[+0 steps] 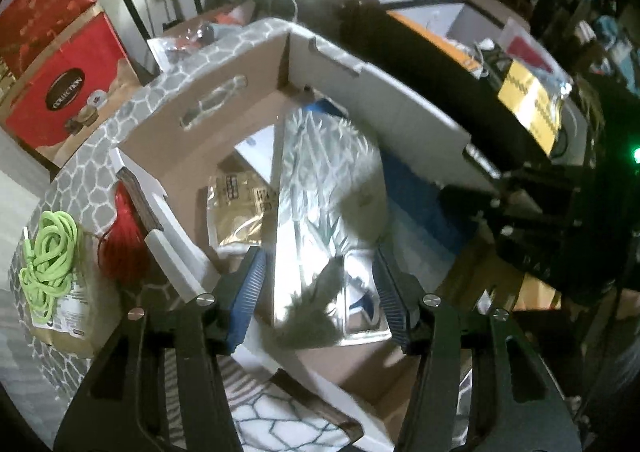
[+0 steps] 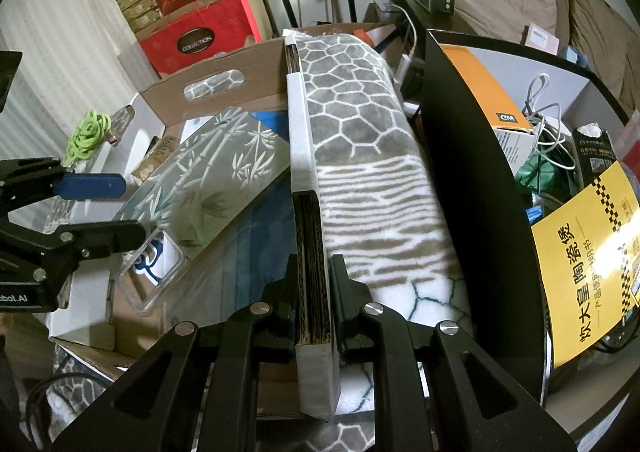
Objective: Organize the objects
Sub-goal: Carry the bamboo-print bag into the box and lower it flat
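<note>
The flat bamboo-print case (image 1: 320,220) looks light, stiff and slick, lying between the half-open left gripper (image 1: 318,292), best pinched by its long edges, while the right gripper (image 2: 314,292) clamps the box wall (image 2: 304,156).

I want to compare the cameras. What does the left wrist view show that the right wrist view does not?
Only the left wrist view shows the left gripper straddling the bamboo-print tray, pads apart from it, and a red tassel.

Only the right wrist view shows the right gripper shut on the cardboard box wall.

Both show the green cord and yellow booklet.
</note>
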